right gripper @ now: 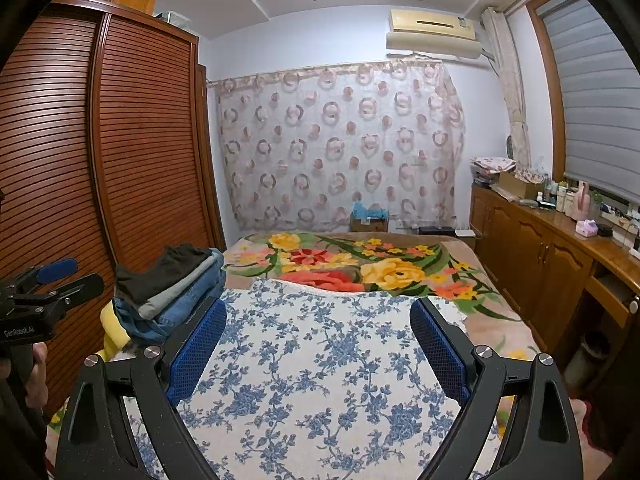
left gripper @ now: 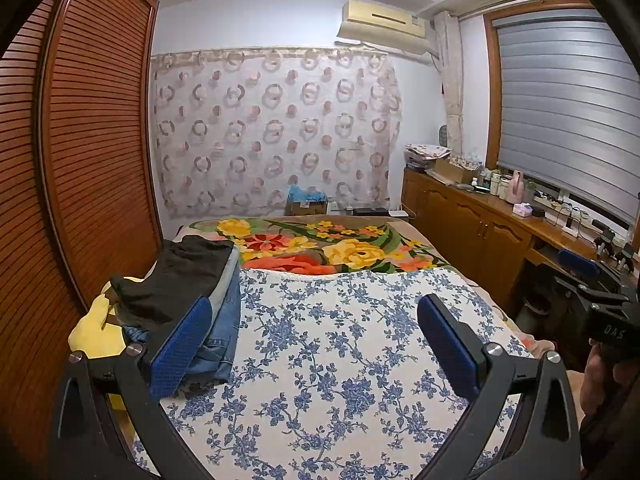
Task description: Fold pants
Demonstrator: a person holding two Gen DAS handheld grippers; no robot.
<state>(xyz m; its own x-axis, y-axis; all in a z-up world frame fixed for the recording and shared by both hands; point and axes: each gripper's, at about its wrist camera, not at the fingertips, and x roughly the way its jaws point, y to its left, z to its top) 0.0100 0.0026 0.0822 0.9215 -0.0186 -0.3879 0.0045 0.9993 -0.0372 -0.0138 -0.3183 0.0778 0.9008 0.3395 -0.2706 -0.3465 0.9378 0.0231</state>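
A pile of folded pants (left gripper: 188, 284) (right gripper: 172, 288) lies at the left edge of the bed: black on top, grey below, blue jeans underneath, and something yellow under those. My left gripper (left gripper: 316, 332) hangs open above the blue-flowered white cloth (left gripper: 320, 360), its left finger just right of the pile and nothing between the pads. My right gripper (right gripper: 318, 340) is open too, empty, over the same cloth (right gripper: 320, 380). Each gripper shows in the other's view, held in a hand: the right gripper (left gripper: 596, 280) at the right edge, the left gripper (right gripper: 48, 284) at the left edge.
A bright floral blanket (left gripper: 320, 248) covers the far half of the bed. A brown louvred wardrobe (left gripper: 80, 160) stands close on the left. A wooden cabinet (left gripper: 472, 220) with bottles and boxes runs along the right under a shuttered window. A patterned curtain hangs on the far wall.
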